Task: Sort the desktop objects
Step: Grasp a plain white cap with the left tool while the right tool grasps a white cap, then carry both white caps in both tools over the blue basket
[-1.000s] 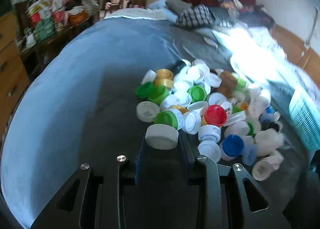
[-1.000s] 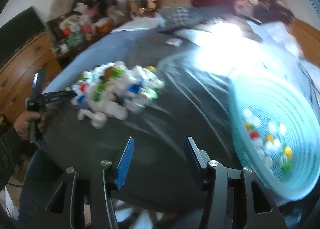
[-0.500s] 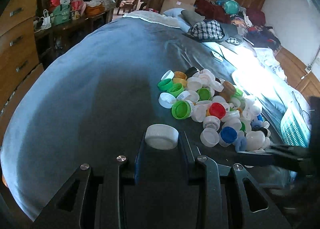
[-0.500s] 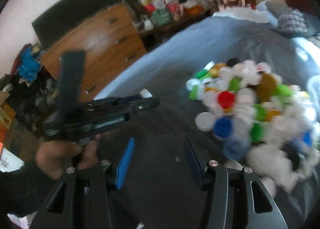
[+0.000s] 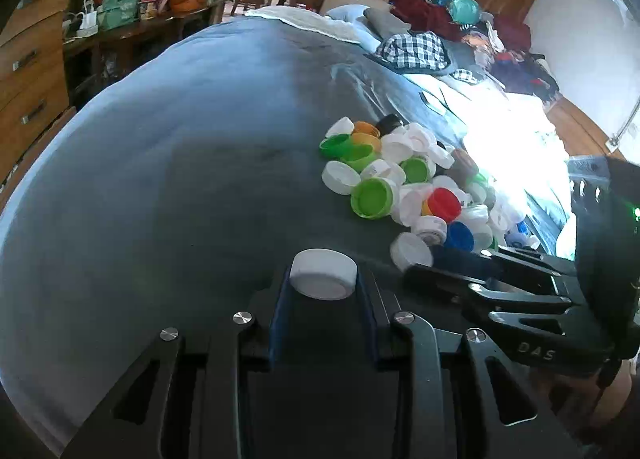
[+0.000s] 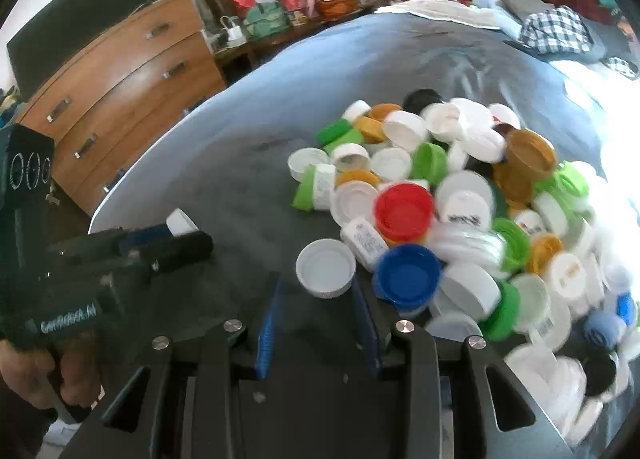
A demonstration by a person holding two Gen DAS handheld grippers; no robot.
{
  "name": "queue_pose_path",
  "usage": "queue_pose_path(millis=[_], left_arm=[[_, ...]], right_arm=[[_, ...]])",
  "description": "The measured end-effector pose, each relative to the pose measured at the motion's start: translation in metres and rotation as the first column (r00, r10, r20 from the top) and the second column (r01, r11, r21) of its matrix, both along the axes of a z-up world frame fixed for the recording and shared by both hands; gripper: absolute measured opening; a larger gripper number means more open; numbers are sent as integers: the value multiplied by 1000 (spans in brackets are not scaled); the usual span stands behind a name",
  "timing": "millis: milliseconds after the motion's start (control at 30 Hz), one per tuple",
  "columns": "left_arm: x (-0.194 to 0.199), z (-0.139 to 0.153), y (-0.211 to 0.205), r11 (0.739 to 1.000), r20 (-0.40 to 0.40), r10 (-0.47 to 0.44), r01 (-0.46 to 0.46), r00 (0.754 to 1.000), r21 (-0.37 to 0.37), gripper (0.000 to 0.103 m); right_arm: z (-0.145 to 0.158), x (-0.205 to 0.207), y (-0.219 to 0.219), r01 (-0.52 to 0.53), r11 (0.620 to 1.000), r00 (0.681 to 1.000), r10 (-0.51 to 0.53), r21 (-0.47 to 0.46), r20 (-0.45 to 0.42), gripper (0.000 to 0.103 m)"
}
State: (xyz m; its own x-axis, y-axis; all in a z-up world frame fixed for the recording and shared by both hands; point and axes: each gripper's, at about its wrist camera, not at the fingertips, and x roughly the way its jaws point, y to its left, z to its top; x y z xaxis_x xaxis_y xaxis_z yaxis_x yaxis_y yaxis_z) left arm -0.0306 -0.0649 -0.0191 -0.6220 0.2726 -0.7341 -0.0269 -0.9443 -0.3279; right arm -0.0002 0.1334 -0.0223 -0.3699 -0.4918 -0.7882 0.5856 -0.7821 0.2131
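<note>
1. The left gripper (image 5: 323, 279) is clenching a white cap (image 5: 323, 274) between its blue pads, closed side up, over the bare dark sheet (image 5: 180, 187) covering the bed, apart from the near-left edge of the heap.
2. The right gripper (image 6: 316, 299) is closing its jaws; an upturned white cap (image 6: 326, 267) is sitting between the fingertips at the heap's near edge, with a gap showing on the left side, so no grip is confirmed.
3. The heap of bottle caps (image 6: 460, 199) is lying on the sheet toward its right side: white, green, orange, brown and black.
4. A red cap (image 6: 404, 211) and a blue cap (image 6: 408, 275) are resting just beside the upturned white one.
5. A hand (image 6: 48, 371) is holding the left gripper's handle at the lower left of the right view.
</note>
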Motion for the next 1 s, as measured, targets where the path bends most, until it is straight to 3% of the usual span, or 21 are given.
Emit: queue_pose_path(millis=[367, 467, 533, 800, 1000], left_arm=[[-3, -3, 0, 1000, 4, -4, 4, 1000, -3, 27], [-2, 0, 1, 1000, -1, -2, 2, 1000, -6, 27], [2, 3, 0, 1000, -7, 4, -4, 1000, -3, 27], [18, 36, 24, 1000, -62, -24, 23, 998, -9, 27], [24, 72, 81, 996, -123, -91, 92, 988, 6, 27]], right_arm=[[-6, -15, -23, -6, 999, 999, 8, 35, -36, 43], [-6, -13, -25, -8, 998, 999, 11, 56, -46, 34], [-3, -11, -22, -2, 999, 999, 4, 46, -44, 34], [57, 20, 13, 23, 999, 993, -26, -25, -117, 34], [99, 45, 68, 67, 998, 981, -68, -15, -181, 34]])
